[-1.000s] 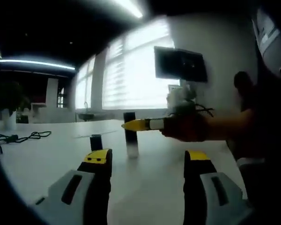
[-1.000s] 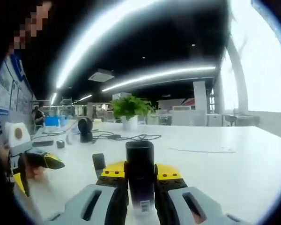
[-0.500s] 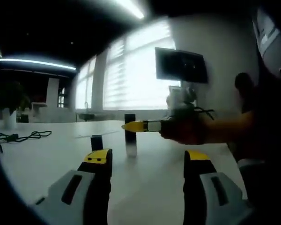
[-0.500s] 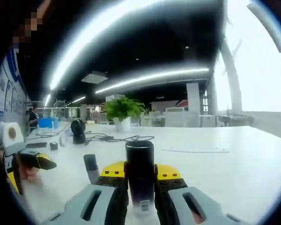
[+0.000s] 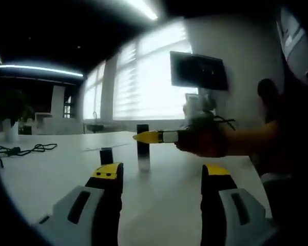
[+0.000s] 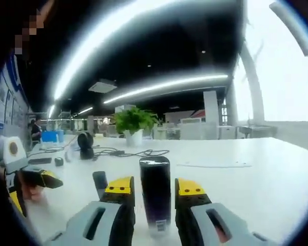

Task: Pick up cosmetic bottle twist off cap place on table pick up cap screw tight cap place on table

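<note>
A wide white table (image 6: 256, 169) stretches away through a dim open office lit by long ceiling light strips, with bright blinded windows (image 5: 143, 77) along one side and a dark wall screen (image 5: 198, 70) beside them. In the right gripper view, the right gripper (image 6: 155, 188) sits low at the near edge of the table, its yellow-tipped jaws parted with a narrow gap on each side of the cosmetic bottle (image 6: 155, 200), so they flank the bottle rather than clamp it. The bottle is a dark cylinder with a pale lower end and a small label, standing upright on the table between the jaws. Just to its left, partly behind the left jaw, stands the small dark cap (image 6: 99, 180), apart from the bottle. In the left gripper view, the left gripper (image 5: 161, 171) is wide apart and holds nothing; beyond it the same bottle (image 5: 142, 146) stands upright in the middle distance, the cap (image 5: 106, 155) nearer and to its left, and the other gripper's yellow tip reaches the bottle from the right, held by a person's hand (image 5: 203, 139). Farther back in the right gripper view are a potted green plant (image 6: 132, 122), a black cable (image 6: 128, 152) trailing across the table, and a dark round object (image 6: 84, 145) at the far left.
</note>
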Tool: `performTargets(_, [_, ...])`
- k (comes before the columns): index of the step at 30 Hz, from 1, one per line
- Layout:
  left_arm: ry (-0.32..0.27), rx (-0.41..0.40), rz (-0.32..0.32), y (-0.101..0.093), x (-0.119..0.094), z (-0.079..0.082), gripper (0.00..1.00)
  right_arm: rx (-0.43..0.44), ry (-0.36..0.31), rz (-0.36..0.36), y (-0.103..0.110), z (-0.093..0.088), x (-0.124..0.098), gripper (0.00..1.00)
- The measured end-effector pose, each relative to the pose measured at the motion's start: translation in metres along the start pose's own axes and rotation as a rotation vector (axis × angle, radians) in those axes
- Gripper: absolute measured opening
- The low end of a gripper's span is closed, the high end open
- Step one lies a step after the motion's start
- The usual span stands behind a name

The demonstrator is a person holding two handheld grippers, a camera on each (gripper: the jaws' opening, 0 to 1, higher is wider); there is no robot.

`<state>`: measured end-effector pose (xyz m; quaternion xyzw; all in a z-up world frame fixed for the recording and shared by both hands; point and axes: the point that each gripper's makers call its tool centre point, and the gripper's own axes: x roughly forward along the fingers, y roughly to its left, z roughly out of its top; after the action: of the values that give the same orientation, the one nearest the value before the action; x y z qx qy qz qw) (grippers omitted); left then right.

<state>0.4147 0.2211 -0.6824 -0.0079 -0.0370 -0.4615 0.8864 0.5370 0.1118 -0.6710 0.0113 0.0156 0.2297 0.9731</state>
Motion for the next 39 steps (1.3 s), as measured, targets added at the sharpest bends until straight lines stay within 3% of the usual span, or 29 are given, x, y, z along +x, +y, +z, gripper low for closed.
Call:
performTargets(13, [-0.009, -0.003, 0.009, 0.001, -0.002, 0.002, 0.52, 0.013, -0.014, 0.005, 0.000, 0.006, -0.026, 0.32])
performTargets(16, [-0.043, -0.047, 0.027, 0.006, -0.006, 0.010, 0.52, 0.036, -0.028, 0.034, 0.005, 0.008, -0.036, 0.34])
performTargets(18, [-0.052, -0.078, 0.059, 0.014, -0.010, 0.012, 0.52, 0.090, -0.075, 0.066, 0.012, 0.017, -0.046, 0.35])
performTargets(28, [-0.026, -0.062, 0.098, 0.015, -0.030, 0.009, 0.52, 0.048, -0.074, 0.126, 0.030, 0.018, -0.088, 0.46])
performTargets(37, [-0.003, -0.104, 0.182, 0.025, -0.059, 0.014, 0.53, -0.002, -0.079, 0.202, 0.046, 0.013, -0.119, 0.55])
performTargets(39, [0.004, -0.061, 0.193, 0.025, -0.066, 0.015, 0.54, -0.025, -0.093, 0.220, 0.047, 0.014, -0.125, 0.55])
